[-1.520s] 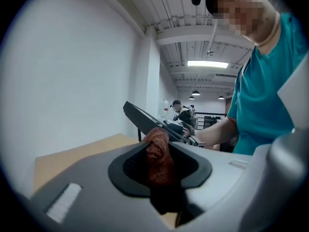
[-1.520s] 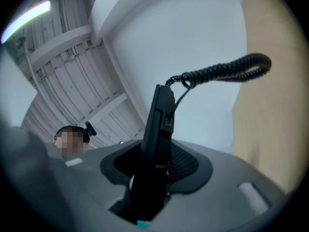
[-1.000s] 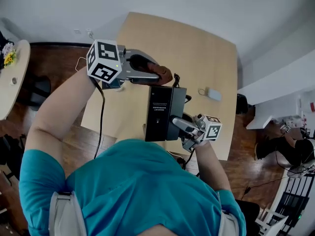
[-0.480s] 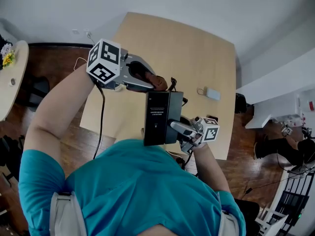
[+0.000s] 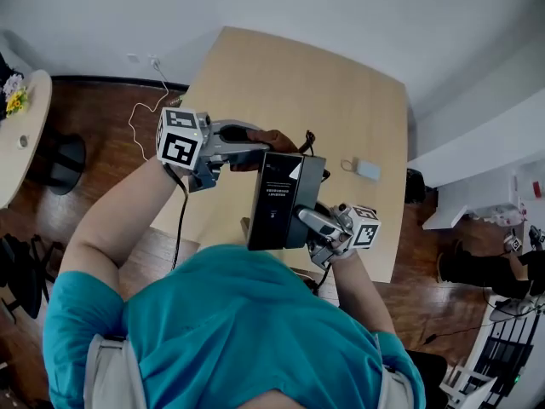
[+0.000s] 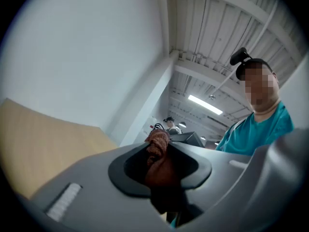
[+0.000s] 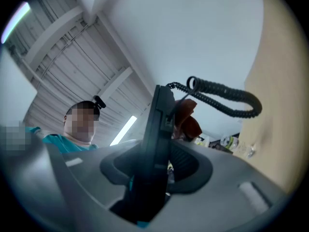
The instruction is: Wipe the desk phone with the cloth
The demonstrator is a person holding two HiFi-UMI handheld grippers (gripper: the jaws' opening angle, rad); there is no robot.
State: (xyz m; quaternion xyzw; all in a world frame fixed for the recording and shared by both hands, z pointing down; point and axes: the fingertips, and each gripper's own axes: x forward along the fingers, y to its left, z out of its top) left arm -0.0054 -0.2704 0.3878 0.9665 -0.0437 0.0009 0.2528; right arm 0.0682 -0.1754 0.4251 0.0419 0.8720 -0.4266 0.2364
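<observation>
From the head, looking steeply down: teal shirt (image 5: 247, 331) across the lower frame, table (image 5: 341, 100) at upper middle, farther off. From the left gripper (image 5: 260, 147), tilted upward along the jaws, very near the cloth (image 6: 157, 153); ceiling (image 6: 217, 57) at upper right, table at lower left. From the right gripper (image 5: 305, 217), likewise upward, hard against the desk phone (image 7: 157, 129); table at the right edge. Shared by all three: desk phone, cloth, table. Shared by both gripper views: ceiling and teal shirt.
</observation>
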